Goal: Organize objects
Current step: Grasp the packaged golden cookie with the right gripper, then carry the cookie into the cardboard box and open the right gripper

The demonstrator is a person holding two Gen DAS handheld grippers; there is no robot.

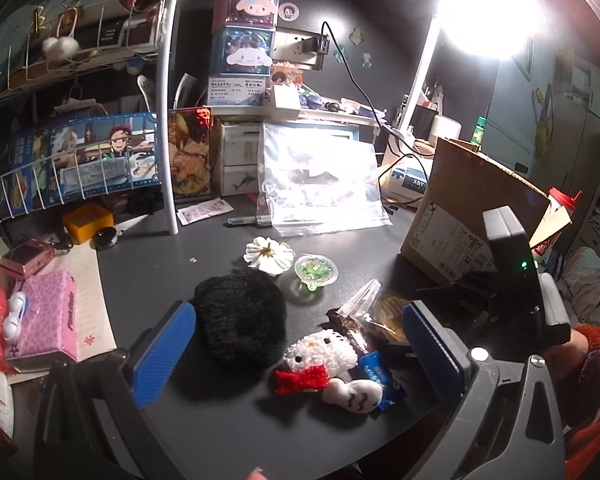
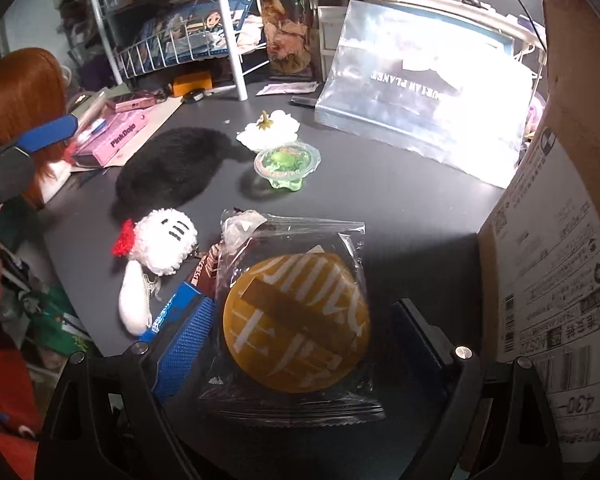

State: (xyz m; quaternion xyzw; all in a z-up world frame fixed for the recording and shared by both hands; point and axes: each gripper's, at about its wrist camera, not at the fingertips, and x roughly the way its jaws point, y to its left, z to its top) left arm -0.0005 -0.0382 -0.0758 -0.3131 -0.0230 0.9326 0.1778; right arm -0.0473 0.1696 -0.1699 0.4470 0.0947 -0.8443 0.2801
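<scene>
A dark desk [image 1: 220,420] holds loose items. In the left wrist view my left gripper [image 1: 296,354] is open above a black fluffy pad [image 1: 240,320], a white knitted cat plush with a red bow [image 1: 320,354] and a blue snack packet [image 1: 374,370]. In the right wrist view my right gripper [image 2: 300,344] is open, its jaws either side of a clear-wrapped yellow round badge [image 2: 296,324] lying on the desk. The plush [image 2: 166,246], the black pad [image 2: 168,170], a green jelly cup [image 2: 286,164] and a white flower [image 2: 270,130] lie beyond.
A cardboard box [image 2: 560,260] stands close on the right; it also shows in the left wrist view [image 1: 472,216]. A clear plastic bag [image 2: 420,92] leans at the back. A pink tissue box [image 1: 48,316] and wire shelf [image 1: 80,160] are on the left. A bright lamp [image 1: 488,12] glares.
</scene>
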